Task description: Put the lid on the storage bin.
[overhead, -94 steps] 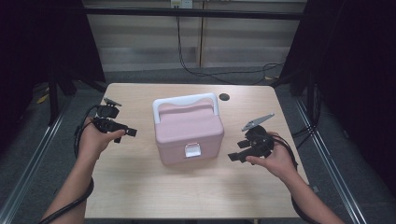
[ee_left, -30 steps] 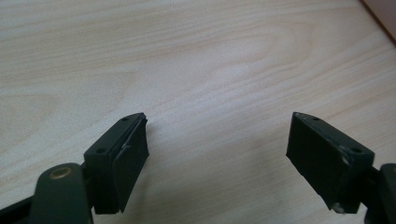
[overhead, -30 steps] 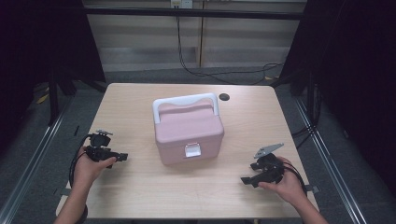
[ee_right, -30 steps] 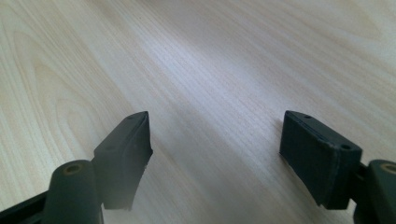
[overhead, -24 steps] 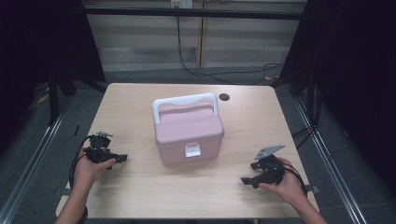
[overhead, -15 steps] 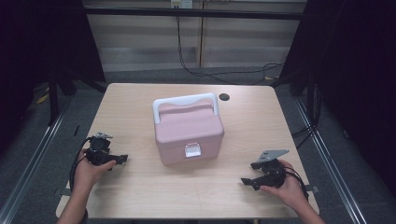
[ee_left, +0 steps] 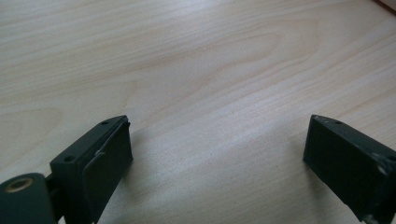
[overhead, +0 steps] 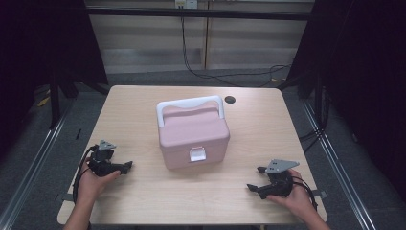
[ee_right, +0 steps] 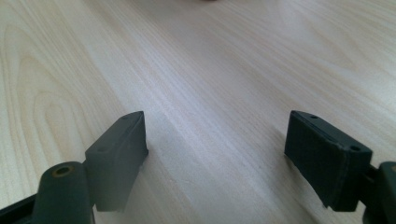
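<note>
- A light wooden table fills the frame's middle.
- A pink box with white handle sits at its centre.
- A dark round hole lies upper right of the box.

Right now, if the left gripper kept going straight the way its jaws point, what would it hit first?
Most likely the pink box. The left gripper, jaws open and empty, lies low over the table and points across bare wood toward the box's lower front. Depth is unclear, so it might slip just past the box's front.
</note>
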A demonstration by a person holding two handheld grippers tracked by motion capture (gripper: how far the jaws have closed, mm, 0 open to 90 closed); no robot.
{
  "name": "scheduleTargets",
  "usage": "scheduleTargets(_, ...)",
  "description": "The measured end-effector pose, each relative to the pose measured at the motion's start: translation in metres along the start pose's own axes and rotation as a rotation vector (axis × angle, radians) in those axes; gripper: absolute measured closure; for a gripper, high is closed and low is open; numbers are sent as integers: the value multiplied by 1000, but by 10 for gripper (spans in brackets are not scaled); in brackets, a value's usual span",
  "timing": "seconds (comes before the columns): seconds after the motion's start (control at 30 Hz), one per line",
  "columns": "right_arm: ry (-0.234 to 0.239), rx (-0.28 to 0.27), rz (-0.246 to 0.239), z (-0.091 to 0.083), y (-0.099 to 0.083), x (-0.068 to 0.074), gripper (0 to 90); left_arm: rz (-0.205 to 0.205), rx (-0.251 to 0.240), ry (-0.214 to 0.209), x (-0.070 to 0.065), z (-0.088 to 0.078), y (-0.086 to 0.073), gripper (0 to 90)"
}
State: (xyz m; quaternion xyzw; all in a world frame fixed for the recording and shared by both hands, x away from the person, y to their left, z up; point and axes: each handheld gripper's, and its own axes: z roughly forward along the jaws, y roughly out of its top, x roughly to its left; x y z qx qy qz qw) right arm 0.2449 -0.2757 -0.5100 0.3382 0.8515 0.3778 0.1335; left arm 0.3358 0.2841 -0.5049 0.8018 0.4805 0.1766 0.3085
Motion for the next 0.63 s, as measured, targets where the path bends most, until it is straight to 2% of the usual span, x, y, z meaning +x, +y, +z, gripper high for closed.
scheduleTargets(0.1, -2, 1, 0, 0, 0, 0, 202, -1, -32, -7, 1, 1, -4, 47)
scheduleTargets(0.27, -1, 0, 1, 0, 0, 0, 202, 5, -54, -7, 2, 2, -6, 32)
scheduleTargets(0.63, 0, 1, 1, 0, 0, 0, 200, 7, -53, -16, 2, 2, -6, 21)
